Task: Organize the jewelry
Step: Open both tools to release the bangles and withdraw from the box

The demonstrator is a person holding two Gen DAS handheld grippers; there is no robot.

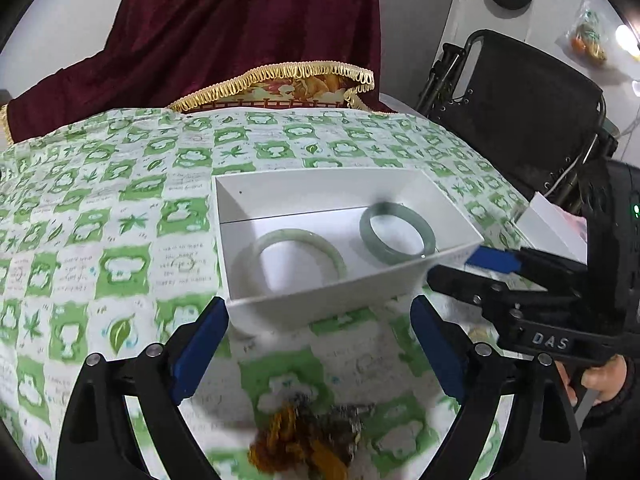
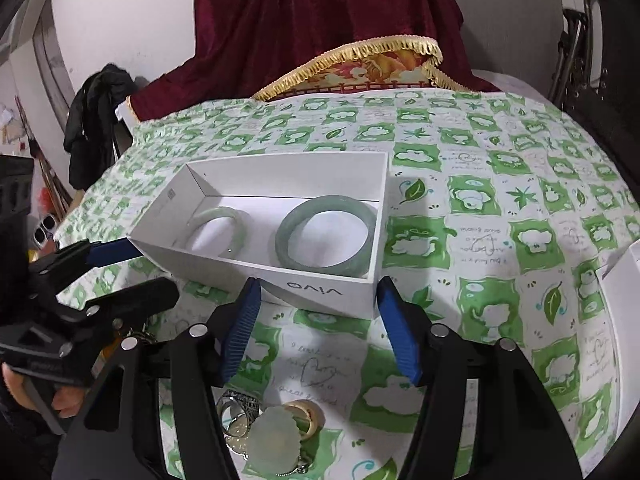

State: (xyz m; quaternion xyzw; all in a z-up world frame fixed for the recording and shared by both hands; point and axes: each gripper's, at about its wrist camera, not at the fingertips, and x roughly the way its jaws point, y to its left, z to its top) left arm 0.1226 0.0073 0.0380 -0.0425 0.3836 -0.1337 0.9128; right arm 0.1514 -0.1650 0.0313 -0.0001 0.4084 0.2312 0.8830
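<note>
A white box [image 1: 320,192] [image 2: 352,292] stands on the green-and-white tablecloth. In it lie a pale green bangle [image 1: 298,240] [image 2: 236,220] and a darker grey-green bangle [image 1: 394,254] [image 2: 362,220]. My left gripper [image 1: 320,344] [image 2: 156,268] is open just short of the box's near wall, over a blurred heap of amber beads and silver pieces [image 1: 308,440]. My right gripper [image 2: 322,328] [image 1: 452,264] is open by the box's printed side, with only cloth between its pads. Below it lie silver rings [image 2: 236,408], a pale jade pendant [image 2: 274,440] and a gold ring [image 2: 308,416].
A dark red cloth with gold fringe [image 1: 256,40] [image 2: 320,32] covers something at the table's far edge. A second white box [image 1: 552,220] [image 2: 624,288] sits at the right. A black folding chair [image 1: 528,112] stands beyond the table's right side. A hand [image 1: 604,376] holds the right gripper.
</note>
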